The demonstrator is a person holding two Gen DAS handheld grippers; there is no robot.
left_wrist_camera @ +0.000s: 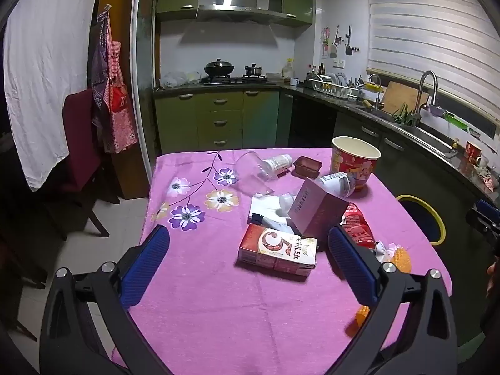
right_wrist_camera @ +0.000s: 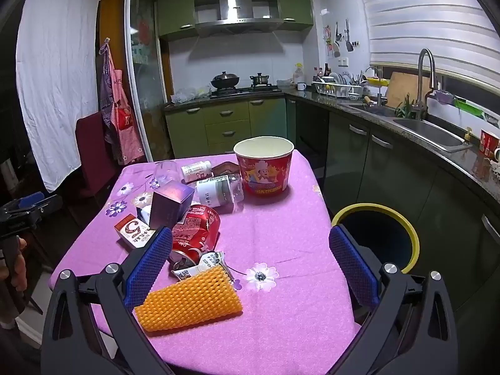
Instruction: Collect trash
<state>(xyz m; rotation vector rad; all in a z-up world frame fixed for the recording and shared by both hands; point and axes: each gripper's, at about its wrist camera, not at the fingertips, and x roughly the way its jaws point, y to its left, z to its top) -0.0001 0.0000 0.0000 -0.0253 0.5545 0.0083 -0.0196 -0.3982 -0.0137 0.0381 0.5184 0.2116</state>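
A green-cabinet kitchen is filling the background, and in front of it a table under a pink flowered tablecloth (right_wrist_camera: 281, 228) is carrying a scatter of trash. The left gripper (left_wrist_camera: 248, 247) is hovering above the near edge of the cloth with its blue-padded jaws spread wide and nothing between them; a red and white carton (left_wrist_camera: 278, 250) is lying flat just ahead of it, with a tilted purple box (left_wrist_camera: 318, 209) leaning right behind the carton. The right gripper (right_wrist_camera: 250, 250) is likewise standing open and empty, its left finger (right_wrist_camera: 150, 265) sitting just beside a crushed red can (right_wrist_camera: 195, 231) and an orange foam net sleeve (right_wrist_camera: 190, 300) that is lying on the cloth in front of it. A torn wrapper (right_wrist_camera: 200, 265) is resting between the can and the sleeve. Farther back, a red paper bucket (right_wrist_camera: 265, 168) is standing upright, with a clear bottle (right_wrist_camera: 222, 192) lying on its side just beside it and a clear plastic cup (left_wrist_camera: 253, 172) tipped over toward the far left. A yellow-rimmed bin (right_wrist_camera: 378, 237) is standing on the floor just beside the table's right edge.
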